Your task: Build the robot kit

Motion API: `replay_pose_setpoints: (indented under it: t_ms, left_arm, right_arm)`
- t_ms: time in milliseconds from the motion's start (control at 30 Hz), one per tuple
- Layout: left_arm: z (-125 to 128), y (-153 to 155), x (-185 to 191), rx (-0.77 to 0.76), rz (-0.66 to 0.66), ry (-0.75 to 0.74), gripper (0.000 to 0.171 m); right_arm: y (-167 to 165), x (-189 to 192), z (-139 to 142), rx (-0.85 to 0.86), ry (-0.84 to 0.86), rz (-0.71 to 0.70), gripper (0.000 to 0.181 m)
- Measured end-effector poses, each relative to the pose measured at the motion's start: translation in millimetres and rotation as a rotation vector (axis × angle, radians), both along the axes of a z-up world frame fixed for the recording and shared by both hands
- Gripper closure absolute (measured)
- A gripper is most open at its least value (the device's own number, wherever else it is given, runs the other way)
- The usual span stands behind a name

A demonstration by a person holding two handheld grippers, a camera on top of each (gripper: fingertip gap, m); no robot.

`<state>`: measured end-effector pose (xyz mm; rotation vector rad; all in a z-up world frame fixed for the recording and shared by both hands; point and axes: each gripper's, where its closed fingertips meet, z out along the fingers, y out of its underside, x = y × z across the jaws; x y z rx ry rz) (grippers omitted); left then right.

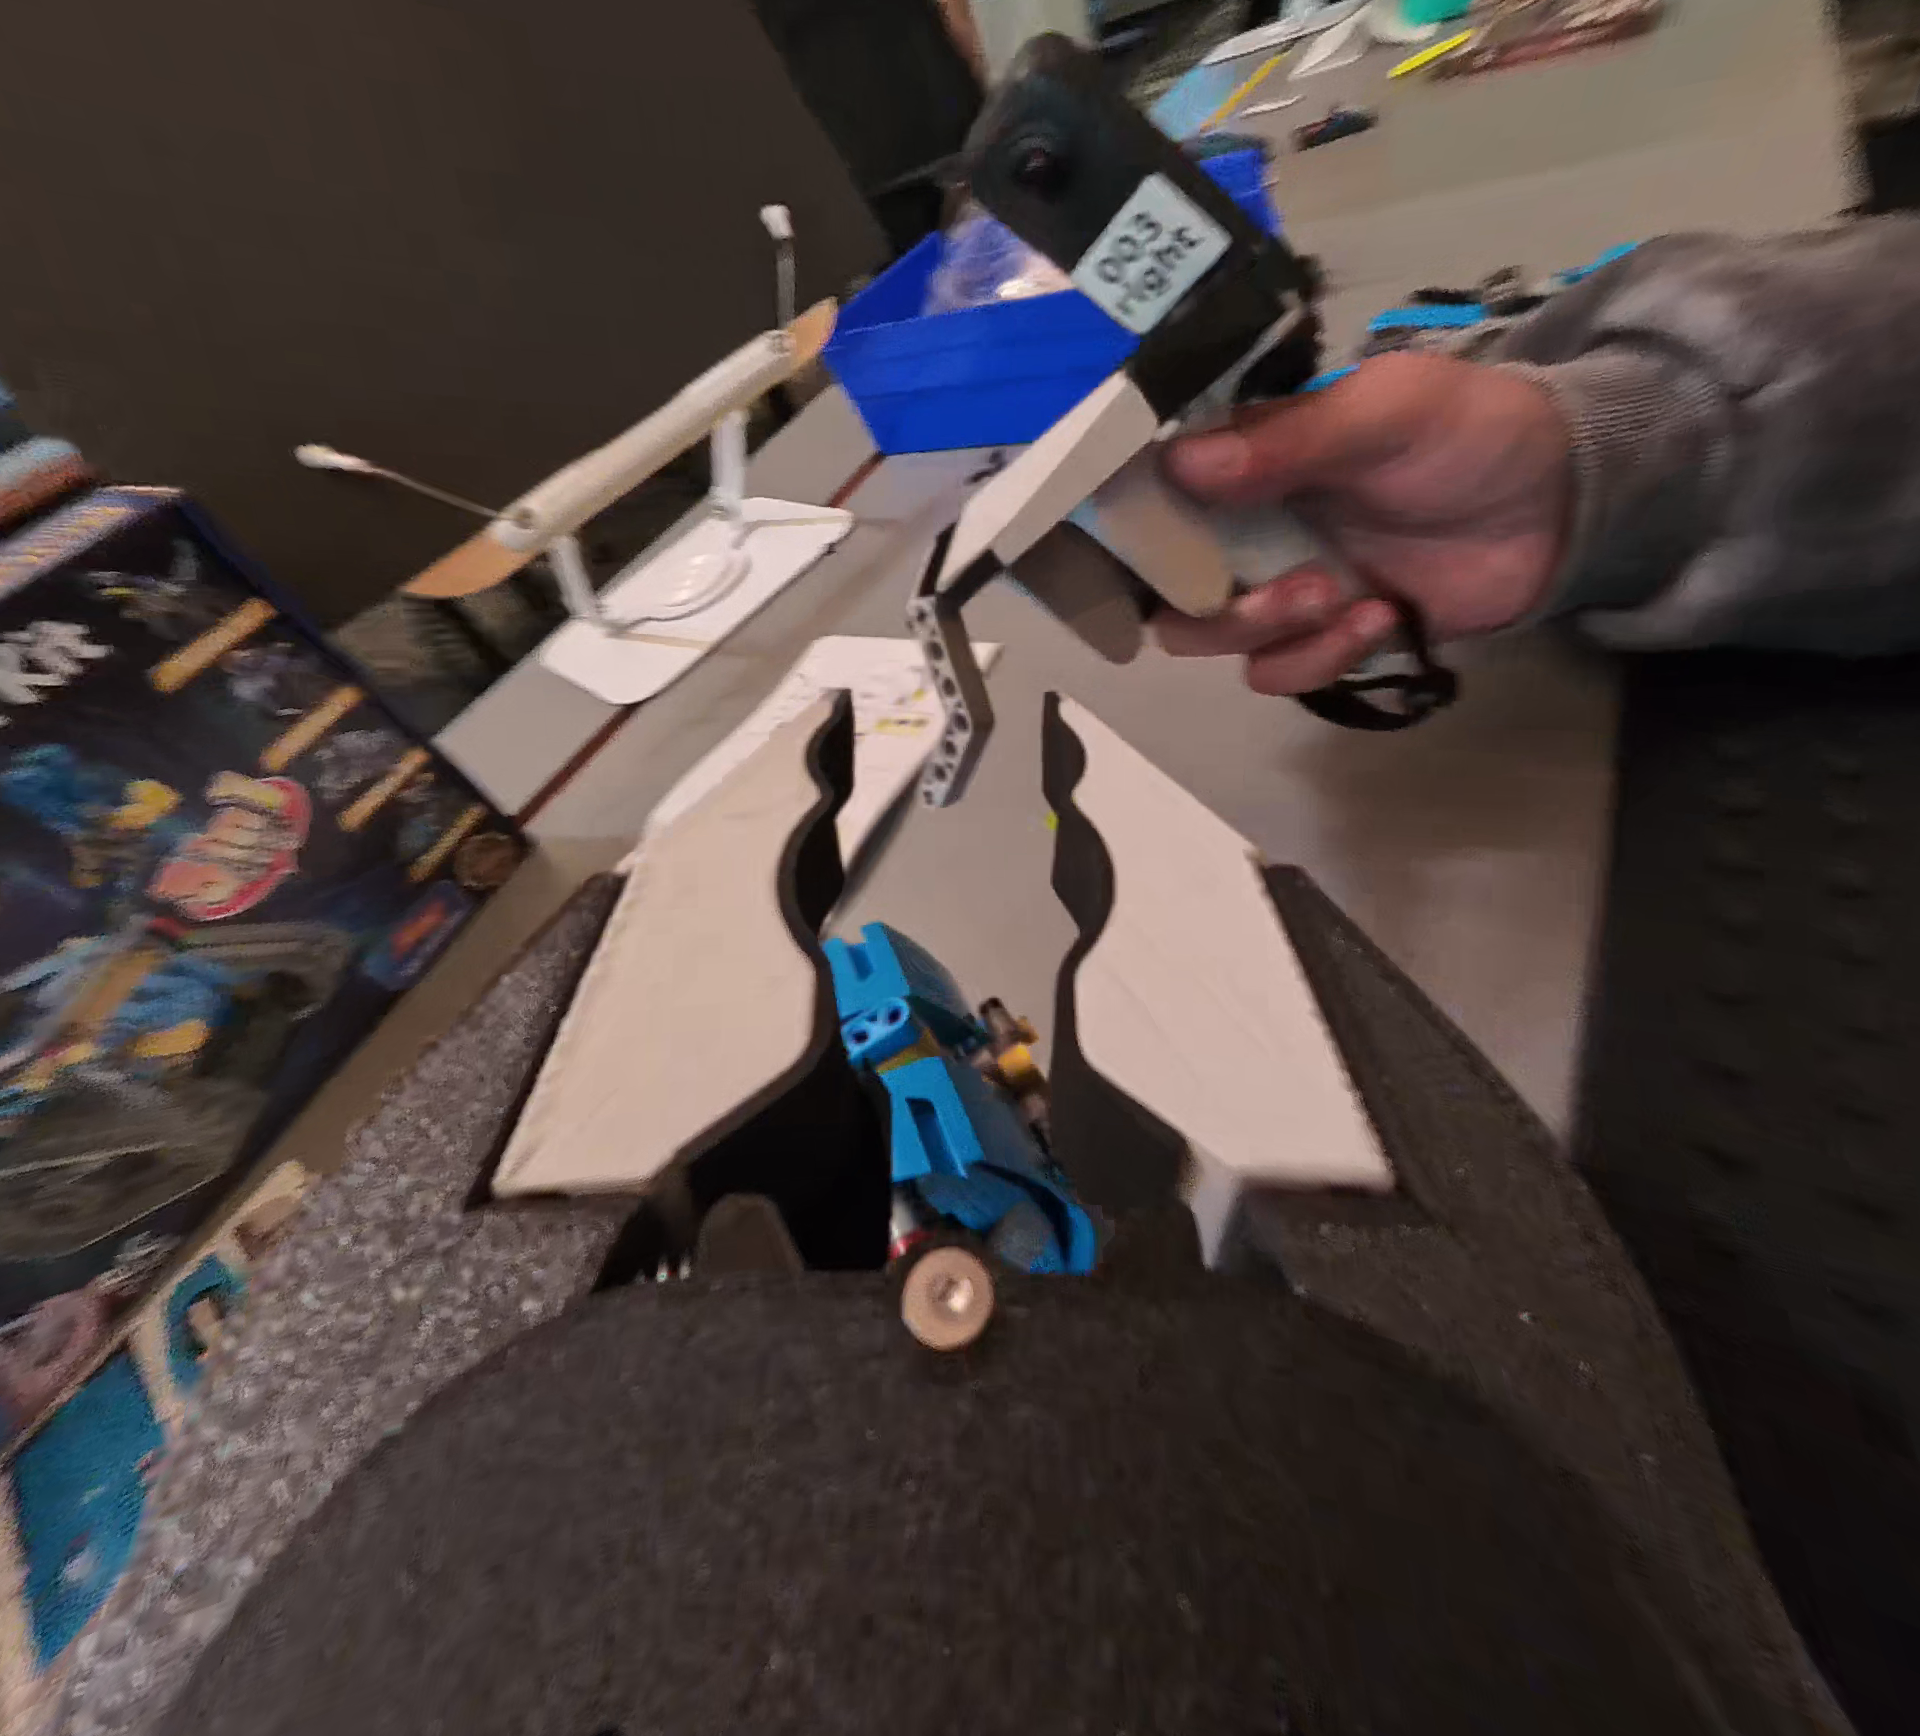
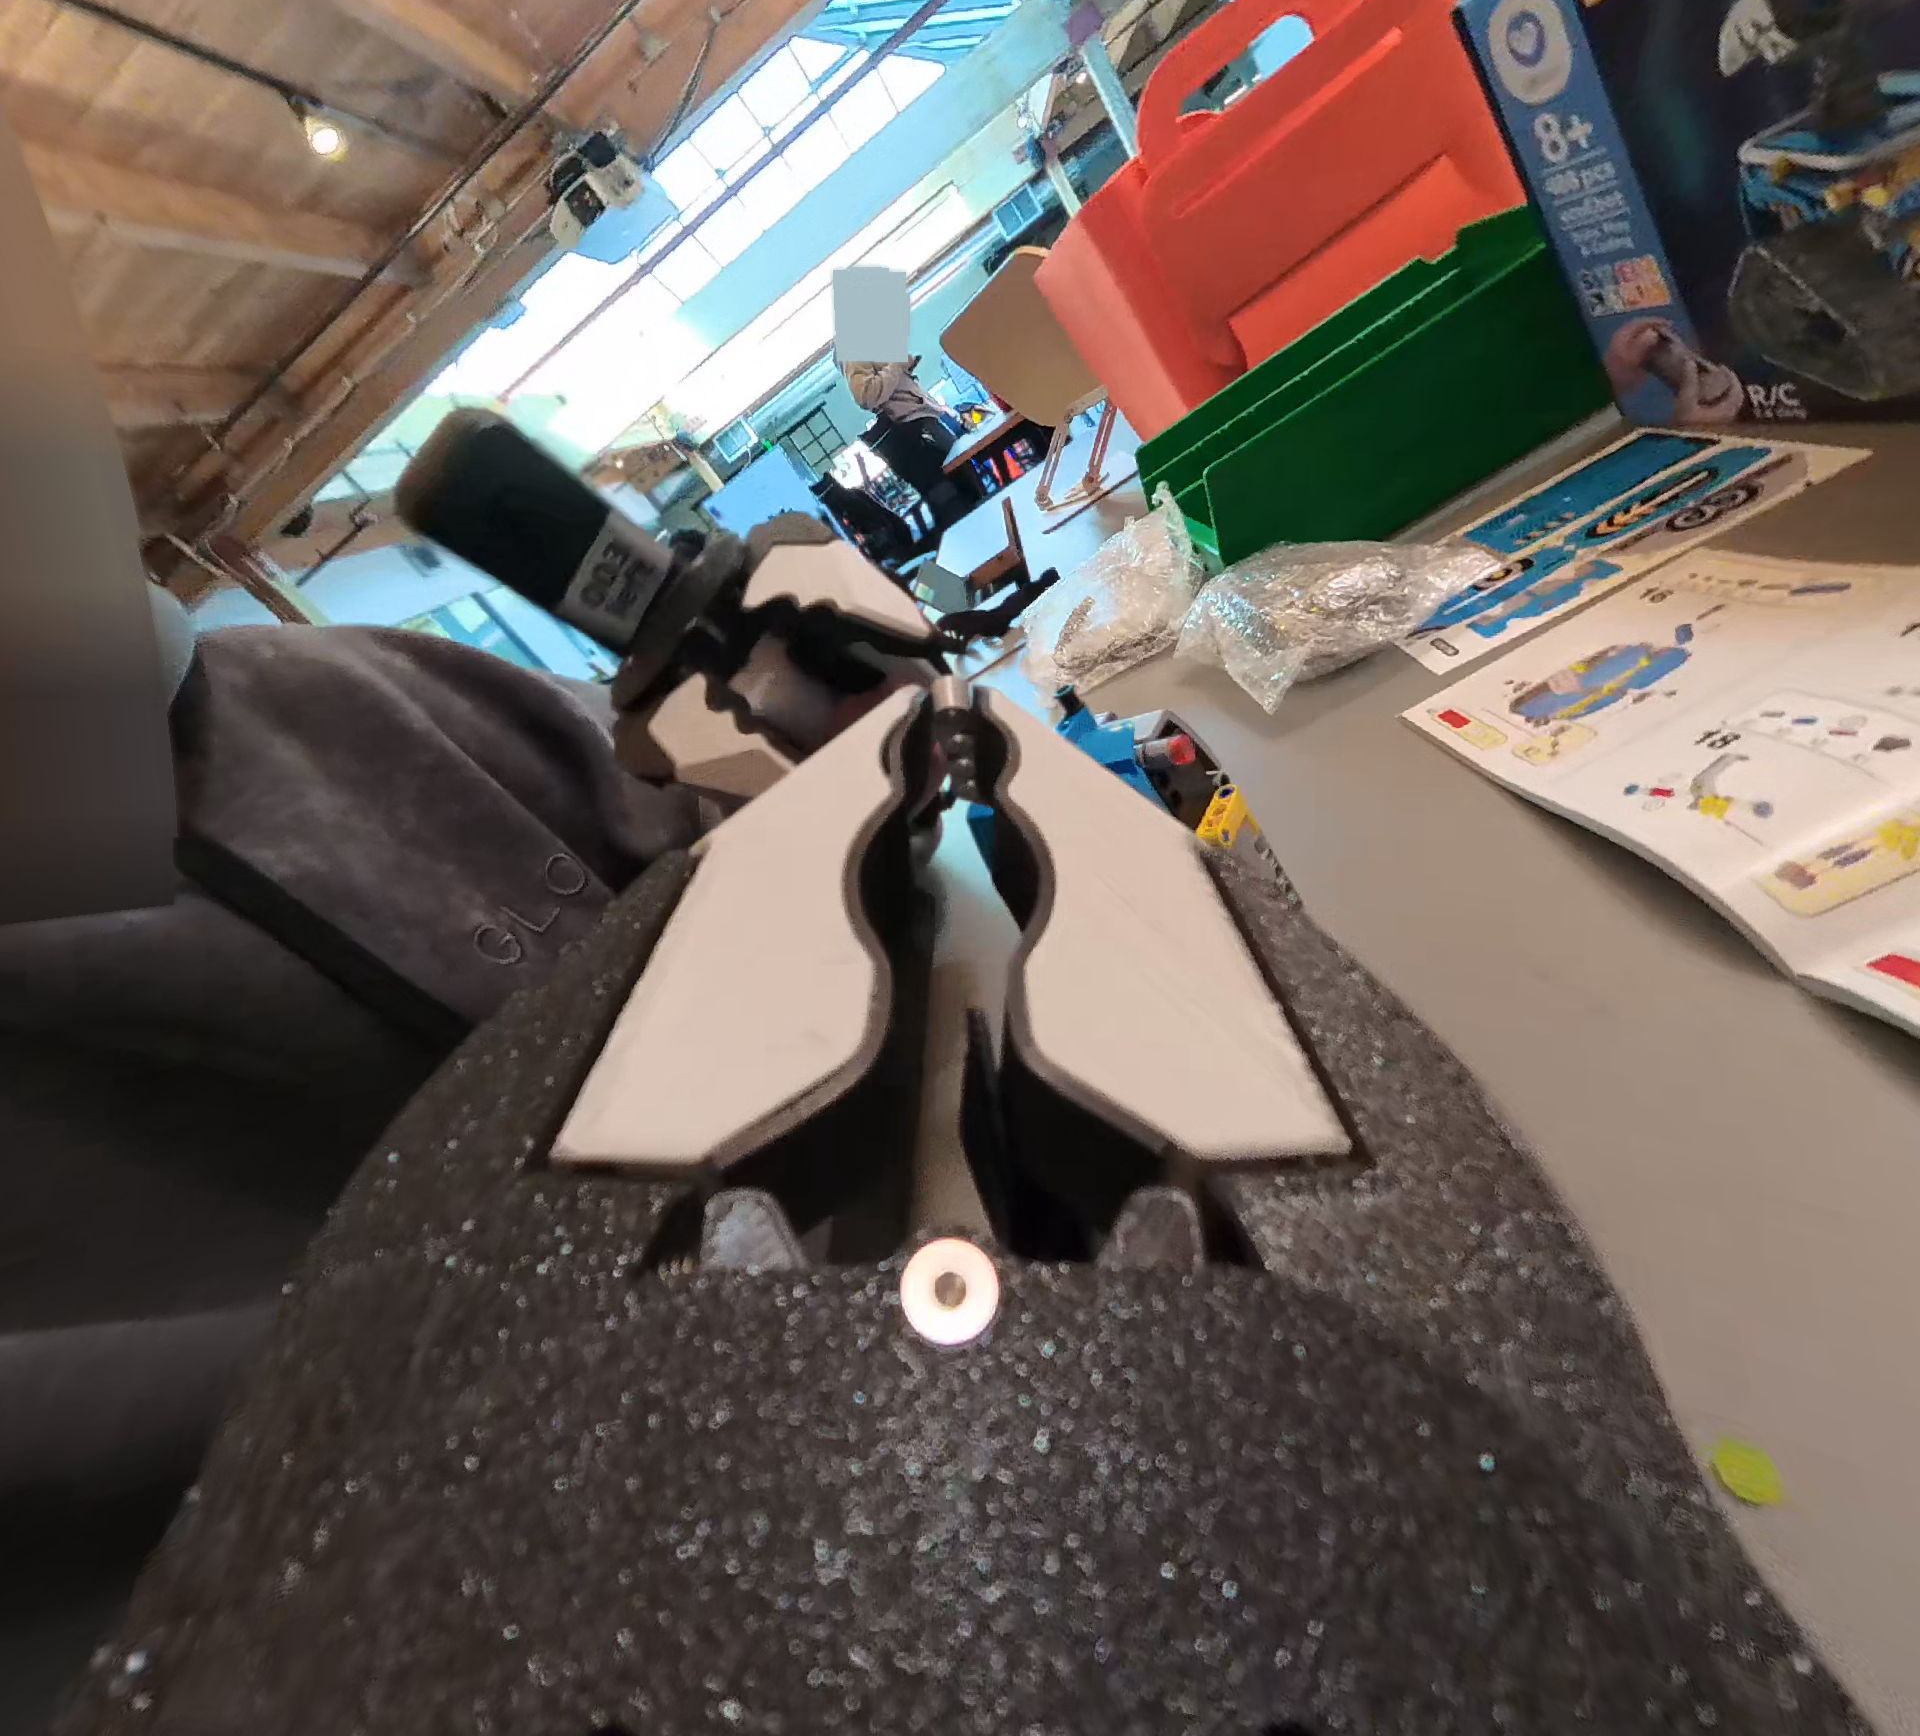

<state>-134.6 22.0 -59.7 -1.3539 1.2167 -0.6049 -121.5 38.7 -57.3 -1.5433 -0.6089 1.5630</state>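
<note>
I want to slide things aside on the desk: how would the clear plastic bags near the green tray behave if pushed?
The clear plastic bags look crumpled and thin, so they would probably crush and fold rather than slide as one piece. They seem light, likely skidding easily on the smooth grey table. Small parts inside may shift; the contents are hard to tell.

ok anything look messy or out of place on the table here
Mildly messy. Crumpled clear plastic bags lie loose on the grey table beside the open instruction booklet, and loose bricks are scattered near them. A small yellow-green scrap sits alone on the table. Nothing looks broken or spilled.
</note>
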Motion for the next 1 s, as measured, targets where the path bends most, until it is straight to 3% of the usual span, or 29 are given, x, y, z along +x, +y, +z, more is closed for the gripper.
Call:
replay_pose_setpoints:
  t_ms: [133,300,467,533,633,733,867,1000]
  left_arm:
    - [-8.6,9.1,9.4,0.152,0.121,0.042,0.135]
    - [-18.7,14.5,15.6,0.215,0.179,0.105,0.16]
    - [-8.8,13.2,13.6,0.232,0.16,0.075,0.163]
    - [4.6,14.1,6.4,0.195,0.111,-0.006,0.163]
    - [34.4,44.3,-27.8,0.037,0.07,-0.218,0.162]
    - [43.6,71.0,-62.6,-0.303,-0.166,-0.453,0.162]
    - [39.3,108.5,-107.3,-0.697,-0.369,-0.819,0.163]
    - [25.5,112.8,-117.7,-0.829,-0.487,-0.932,0.163]
  right_arm:
    - [2.7,1.5,-1.7,-0.055,0.034,-0.006,0.175]
    - [1.6,4.7,0.9,-0.115,0.093,0.016,0.175]
    - [-0.2,6.1,7.9,-0.067,0.088,-0.008,0.175]
    - [0.6,11.6,17.4,-0.014,0.1,-0.039,0.159]
    - [3.2,23.4,24.7,0.045,0.09,-0.085,0.157]
    - [6.7,26.9,17.6,0.078,0.023,-0.114,0.159]
    - [8.8,20.3,4.4,0.049,-0.014,-0.083,0.164]
    - [14.3,14.7,-13.8,0.004,-0.052,-0.058,0.164]
